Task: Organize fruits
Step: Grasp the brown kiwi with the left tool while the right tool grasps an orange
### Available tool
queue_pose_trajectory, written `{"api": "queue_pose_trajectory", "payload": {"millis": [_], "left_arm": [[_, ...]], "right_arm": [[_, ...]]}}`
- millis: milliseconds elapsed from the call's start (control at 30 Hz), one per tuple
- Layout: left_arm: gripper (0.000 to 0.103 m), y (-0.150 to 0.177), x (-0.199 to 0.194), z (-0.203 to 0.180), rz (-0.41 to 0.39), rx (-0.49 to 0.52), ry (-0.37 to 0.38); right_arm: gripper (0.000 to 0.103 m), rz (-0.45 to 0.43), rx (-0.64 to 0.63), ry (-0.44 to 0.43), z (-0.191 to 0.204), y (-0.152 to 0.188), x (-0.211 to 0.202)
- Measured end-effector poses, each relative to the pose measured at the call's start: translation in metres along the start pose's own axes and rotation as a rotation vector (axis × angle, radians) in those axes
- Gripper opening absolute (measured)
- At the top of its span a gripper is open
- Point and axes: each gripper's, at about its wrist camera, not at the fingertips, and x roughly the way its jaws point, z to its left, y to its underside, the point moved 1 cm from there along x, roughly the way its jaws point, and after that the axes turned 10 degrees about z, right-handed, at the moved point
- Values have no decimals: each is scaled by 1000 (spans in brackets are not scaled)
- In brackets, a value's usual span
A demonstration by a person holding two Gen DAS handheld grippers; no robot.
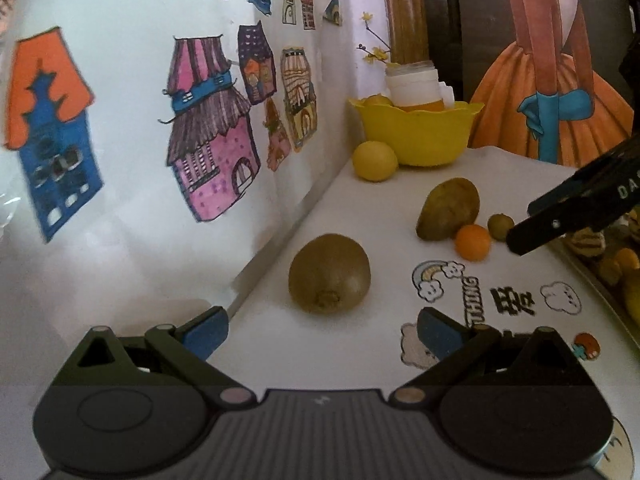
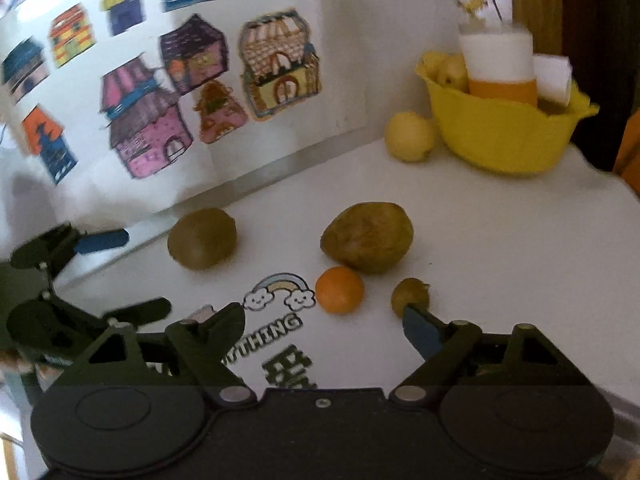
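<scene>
The left gripper [image 1: 322, 334] has its fingers spread wide and they hold nothing. The blue pads [image 1: 206, 332] stay above the white tabletop [image 1: 360, 344]. Just ahead of the fingers, in line with the gap between them, a kiwi [image 1: 329, 273] lies on the tabletop, apart from both pads. Further ahead and to the right of the fingers lie a bigger brown-green fruit [image 1: 448, 209], a small orange [image 1: 473, 242] touching or almost touching it, and a very small brownish fruit [image 1: 500, 226]. Far ahead, a lemon [image 1: 375, 161] rests just beside a yellow bowl [image 1: 420, 136], which holds a white and orange bottle [image 1: 416, 88].

The right gripper [image 2: 322, 324] also has its fingers wide apart, with nothing between them. The tip of its right finger [image 2: 418, 330] is at the very small brownish fruit [image 2: 410, 297]; whether it touches the fruit I cannot tell, because the view is blurred there. The small orange [image 2: 339, 289] lies just ahead of the gap, and the bigger brown-green fruit [image 2: 367, 237] is behind it. The kiwi [image 2: 202, 238] lies ahead and to the left of the fingers, near the left gripper [image 2: 120, 272]. Far ahead on the right stand the lemon [image 2: 410, 136] and the yellow bowl [image 2: 500, 136].
</scene>
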Motion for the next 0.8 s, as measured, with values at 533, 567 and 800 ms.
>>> {"api": "queue_pose_trajectory", "payload": {"millis": [533,567,800], "left_arm": [[91,-20,30,-2,5,0,60],[90,-21,32,-2,11,-2,60],[81,-28,38,0,10,-38,66]], "right_arm": [[59,75,175,-13,-11,-15,36],[58,76,182,-11,-11,-15,37],[51,73,213,3,-7,-19,42]]}}
